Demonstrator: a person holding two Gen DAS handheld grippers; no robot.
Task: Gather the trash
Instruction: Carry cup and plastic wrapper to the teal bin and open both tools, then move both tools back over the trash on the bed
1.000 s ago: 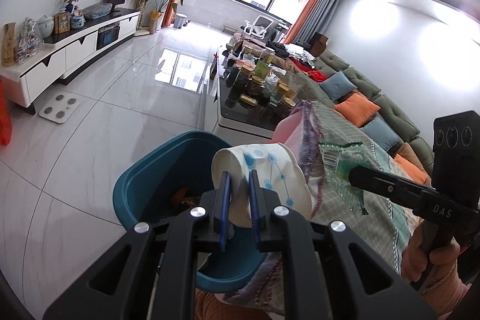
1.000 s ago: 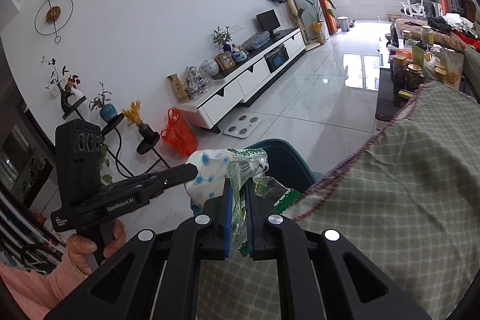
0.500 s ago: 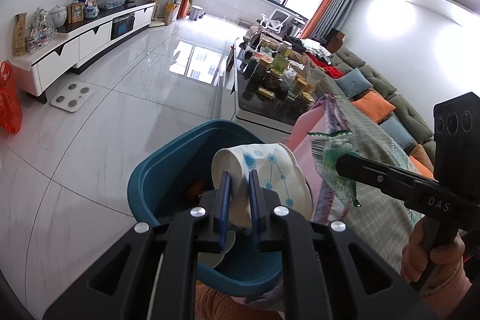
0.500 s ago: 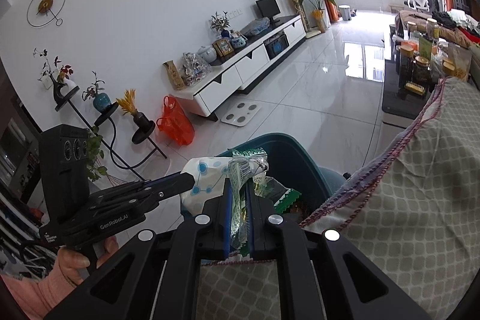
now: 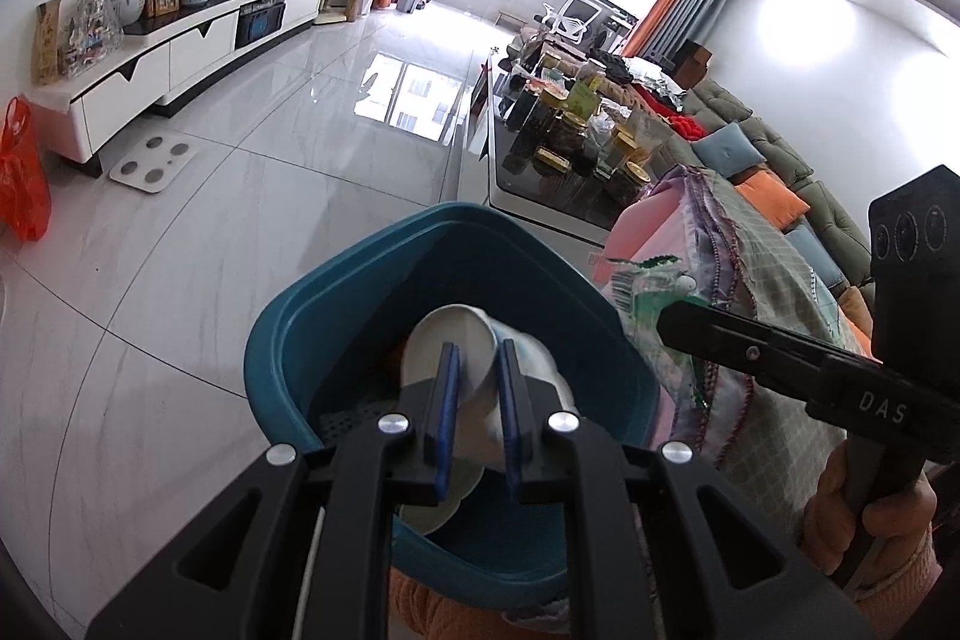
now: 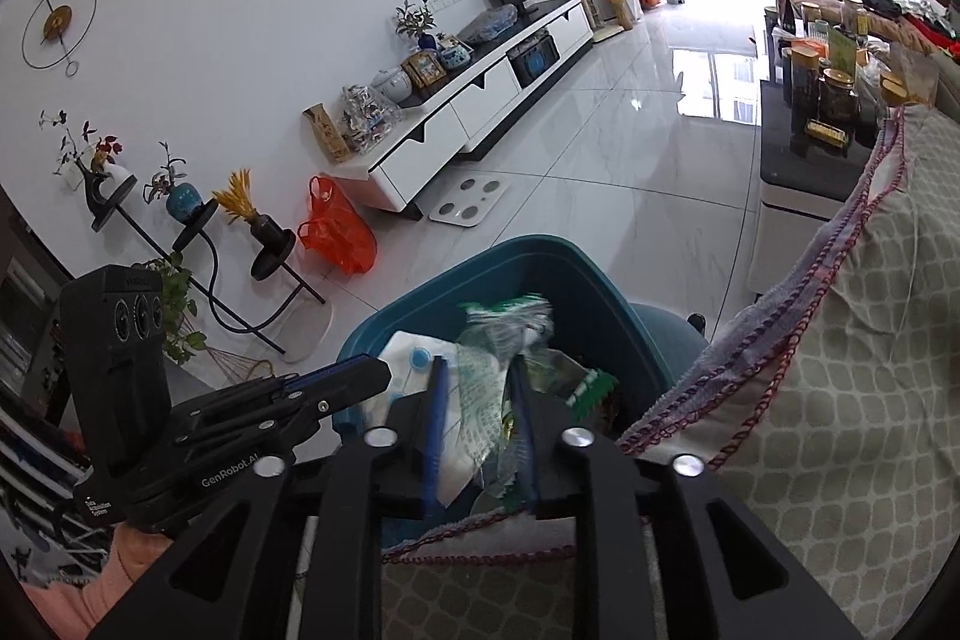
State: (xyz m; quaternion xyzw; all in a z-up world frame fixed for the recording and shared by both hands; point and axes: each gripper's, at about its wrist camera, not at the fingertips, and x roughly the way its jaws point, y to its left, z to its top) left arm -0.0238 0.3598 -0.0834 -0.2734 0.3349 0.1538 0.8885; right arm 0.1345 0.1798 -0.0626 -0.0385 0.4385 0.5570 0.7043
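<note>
Both grippers now over the bin; right one letting go, left one not yet.

Left wrist view: the left gripper [image 5: 477,394] has dropped from above the rim into the mouth of the teal plastic bin [image 5: 312,334], clenched on the white paper cup with blue dots [image 5: 456,358].
Right wrist view: the right gripper [image 6: 480,424] has just been opening; the crinkled green-and-clear plastic wrapper [image 6: 510,334] sits loose between the jaws over the bin, so its drop looks under way.

Left gripper [image 5: 477,394] clamped, right gripper [image 6: 480,412] opening
</note>
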